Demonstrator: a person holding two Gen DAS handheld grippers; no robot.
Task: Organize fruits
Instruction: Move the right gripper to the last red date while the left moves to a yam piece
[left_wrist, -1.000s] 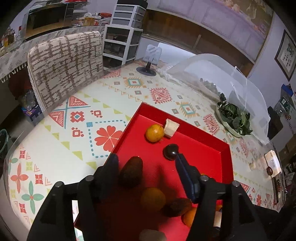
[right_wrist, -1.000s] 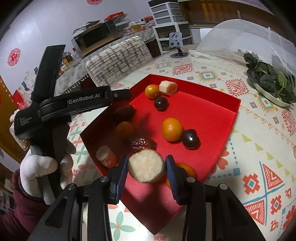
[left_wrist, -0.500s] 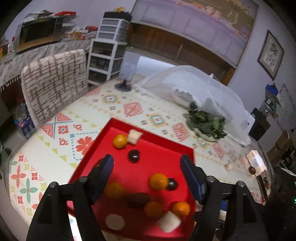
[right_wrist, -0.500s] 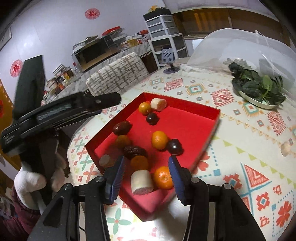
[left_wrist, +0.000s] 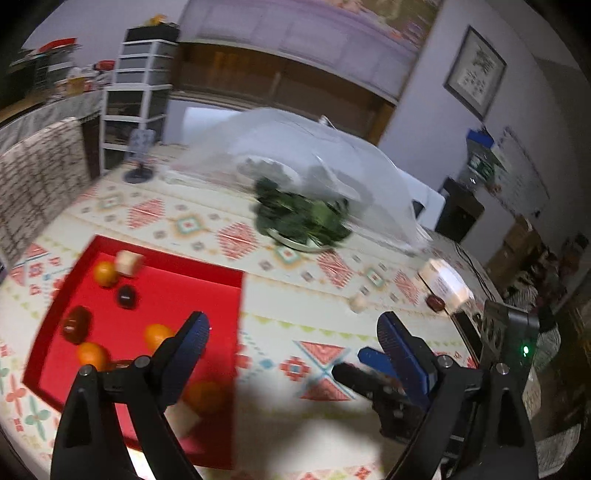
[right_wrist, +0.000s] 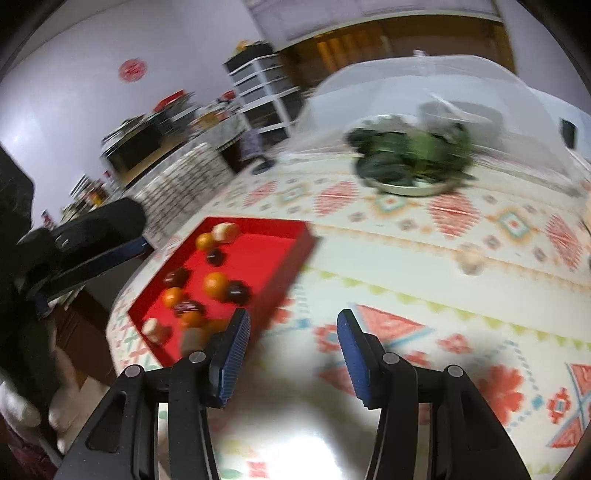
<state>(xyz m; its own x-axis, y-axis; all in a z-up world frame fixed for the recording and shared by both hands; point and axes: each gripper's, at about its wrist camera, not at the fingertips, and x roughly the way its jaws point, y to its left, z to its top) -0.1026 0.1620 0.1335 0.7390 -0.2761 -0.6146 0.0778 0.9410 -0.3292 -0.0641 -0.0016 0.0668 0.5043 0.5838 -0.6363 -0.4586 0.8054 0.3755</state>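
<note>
- Now both grippers hang above the patterned tablecloth (right_wrist: 406, 266) off the right edge of the red tray (left_wrist: 207, 269), whereas 1 second ago they were over the tray itself.
- Left gripper (left_wrist: 293, 332): its jaws have just been opening and stand wide apart with nothing between them; a second ago they were close around a dark fruit in the tray.
- Right gripper (right_wrist: 293, 332): its jaws have just been opening, and they are released and empty; a second ago a pale round slice sat between them, and it now lies among the fruit at the tray's near edge.
- Tray contents, in the left wrist view: an orange (left_wrist: 104, 273) and a pale cube (left_wrist: 128, 261) in the far left corner, a dark fruit (left_wrist: 126, 296) just below them, a brown fruit (left_wrist: 76, 324) by the left edge, more oranges toward the near edge.
- Beyond the tray, near the tablecloth's far edge, a dish of leafy greens (right_wrist: 412, 155) sits under a clear dome cover (left_wrist: 317, 155).
- Both views are blurred.
</note>
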